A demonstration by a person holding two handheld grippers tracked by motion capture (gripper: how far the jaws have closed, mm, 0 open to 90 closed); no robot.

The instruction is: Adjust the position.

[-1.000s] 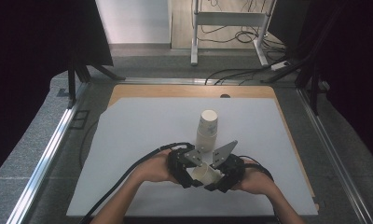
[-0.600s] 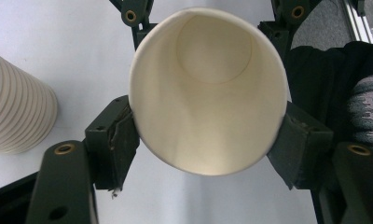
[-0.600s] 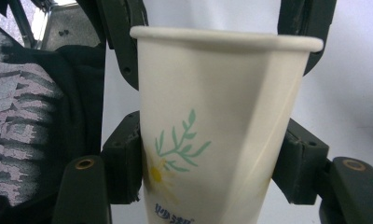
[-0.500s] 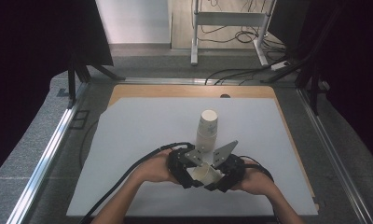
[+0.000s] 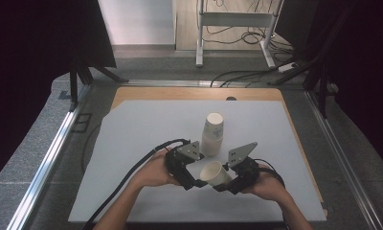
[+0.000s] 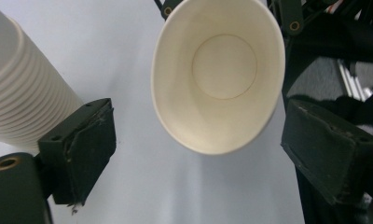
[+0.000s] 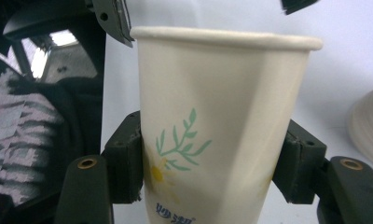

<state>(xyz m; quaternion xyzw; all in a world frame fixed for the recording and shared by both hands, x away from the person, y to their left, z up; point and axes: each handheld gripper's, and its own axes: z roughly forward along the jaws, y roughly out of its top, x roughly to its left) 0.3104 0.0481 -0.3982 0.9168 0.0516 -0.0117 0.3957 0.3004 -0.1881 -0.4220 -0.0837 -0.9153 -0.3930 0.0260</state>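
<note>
Handover step, near the board's (image 5: 132,120) front edge. Your right gripper (image 7: 212,186) holds the cup (image 5: 215,173) low on its body, pads pressing both walls, with the mouth turned toward your left gripper (image 6: 198,154). The left jaws have just been opening and now stand wide; the cup's rim sits between them, but neither pad touches it. The stack (image 5: 212,134) stands upside down just behind the grippers, near the board's middle. Judged: one cup is freed and the right hand has it alone. Next, draw the left gripper clear of the rim, then turn the cup upright and set it on bare board away from the stack.
</note>
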